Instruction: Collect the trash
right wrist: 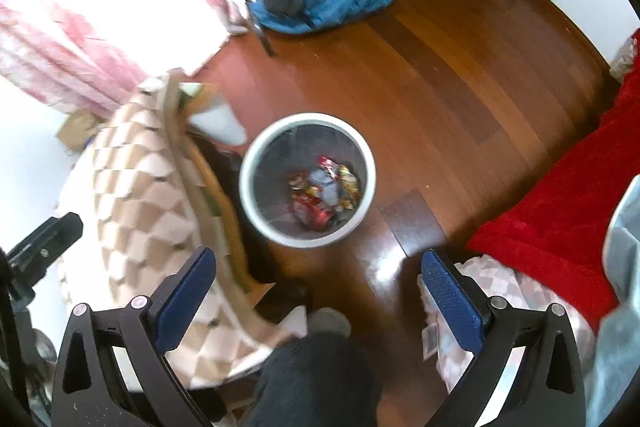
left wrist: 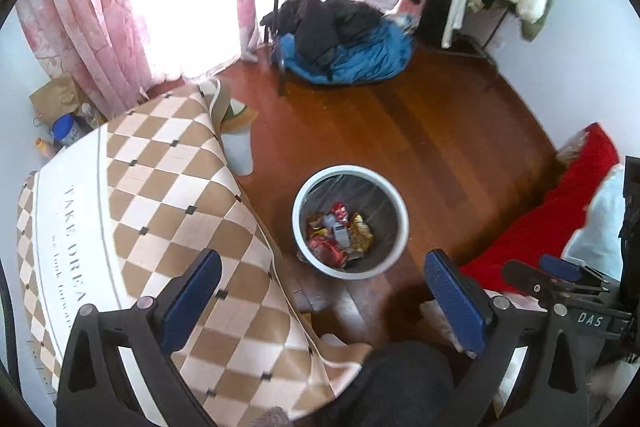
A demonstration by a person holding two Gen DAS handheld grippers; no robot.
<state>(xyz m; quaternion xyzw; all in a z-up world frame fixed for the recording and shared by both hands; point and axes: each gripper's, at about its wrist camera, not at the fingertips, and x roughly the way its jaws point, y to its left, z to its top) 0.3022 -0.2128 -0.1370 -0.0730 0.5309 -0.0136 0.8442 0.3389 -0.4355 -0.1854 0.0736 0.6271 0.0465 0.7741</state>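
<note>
The trash (left wrist: 340,235), a heap of red and yellow wrappers with some pale scraps, lay at the bottom of the white bin (left wrist: 308,187), which stood on the wooden floor (left wrist: 460,147) just beside the hanging edge of the checkered cloth (left wrist: 180,195); the bin's dark liner rose well above the heap, so nothing was close to spilling. The left gripper (left wrist: 324,305) hung above with its blue pads spread wide and nothing between them; the right gripper (right wrist: 320,301) was likewise spread and empty, and both looked down on the bin from well apart. By my judgement the wrappers were already collected; the risk lay in what came after. The cloth's drooping corner sat close to the rim, and a gripper going down on that side could snag it and tip the light bin; the right view was blurred, so any aim taken from it would be poor. A pale container (left wrist: 238,151) stood near the bin under the cloth and could be knocked over; a red blanket (left wrist: 560,211) on the other side narrowed the approach.
</note>
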